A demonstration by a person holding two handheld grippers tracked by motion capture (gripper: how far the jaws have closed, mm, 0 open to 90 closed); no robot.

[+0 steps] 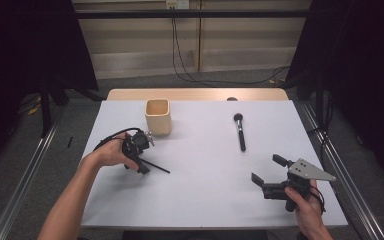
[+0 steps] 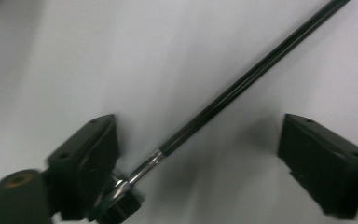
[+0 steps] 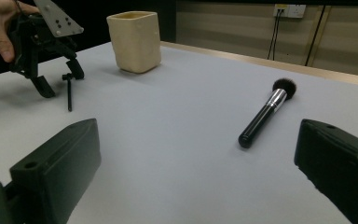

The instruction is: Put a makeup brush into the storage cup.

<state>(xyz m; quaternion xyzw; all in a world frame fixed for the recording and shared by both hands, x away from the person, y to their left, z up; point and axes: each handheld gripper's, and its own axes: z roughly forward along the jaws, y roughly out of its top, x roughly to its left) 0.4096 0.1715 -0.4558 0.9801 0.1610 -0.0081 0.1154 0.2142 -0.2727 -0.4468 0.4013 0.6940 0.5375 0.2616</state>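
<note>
A thin black-handled brush (image 2: 242,81) with a silver ferrule lies flat on the white table (image 1: 205,200). My left gripper (image 2: 198,123) points down over it, jaws open on either side. The brush's bristle end lies against the left jaw, and the right jaw stands well away from the handle. In the high view the left gripper (image 1: 139,162) is at the table's left, with the thin brush (image 1: 156,167) sticking out to its right. My right gripper (image 1: 266,168) is open and holds nothing near the front right. It faces a thick powder brush (image 3: 263,116) lying on the table.
A cream square cup (image 1: 158,116) stands upright behind the left gripper, near the table's back. The powder brush (image 1: 239,131) lies at centre right, bristles toward the far edge. A wooden strip (image 1: 197,94) borders the back of the table; cables hang behind it.
</note>
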